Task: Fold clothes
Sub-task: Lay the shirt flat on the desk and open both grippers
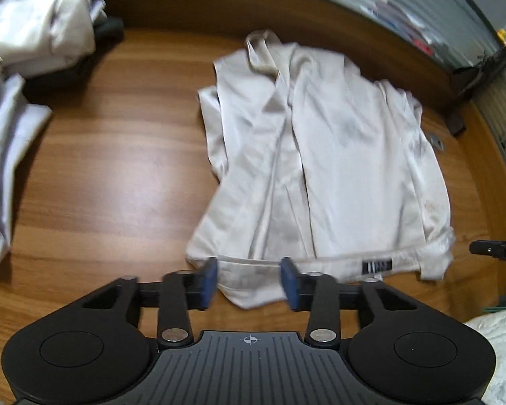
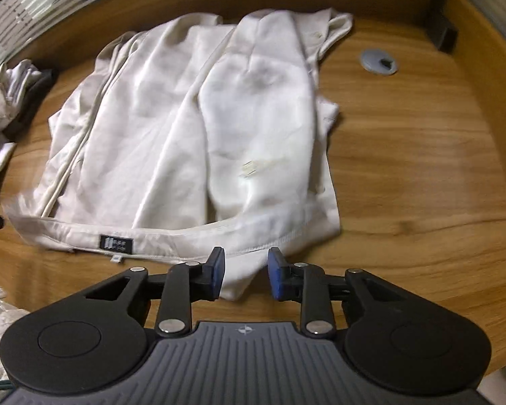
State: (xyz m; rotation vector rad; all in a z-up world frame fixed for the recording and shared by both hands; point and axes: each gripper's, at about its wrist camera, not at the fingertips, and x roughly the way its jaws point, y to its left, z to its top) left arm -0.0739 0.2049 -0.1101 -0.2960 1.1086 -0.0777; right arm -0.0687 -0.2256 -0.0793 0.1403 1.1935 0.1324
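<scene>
A white shirt (image 1: 324,168) lies partly folded on the wooden table (image 1: 111,168). The left gripper (image 1: 249,283) and right gripper (image 2: 245,274) both have fingers spread, its near hem between them. Only the left view shows a clothes pile (image 1: 33,33) far left; only the right shows a grey cable cap (image 2: 378,61).

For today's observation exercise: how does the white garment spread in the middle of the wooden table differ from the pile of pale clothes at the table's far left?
The white garment lies spread fairly flat; the pile of pale clothes is bunched in a heap. The garment shows a dark label at its near hem; the pile shows none. Both rest on the wooden table.
</scene>
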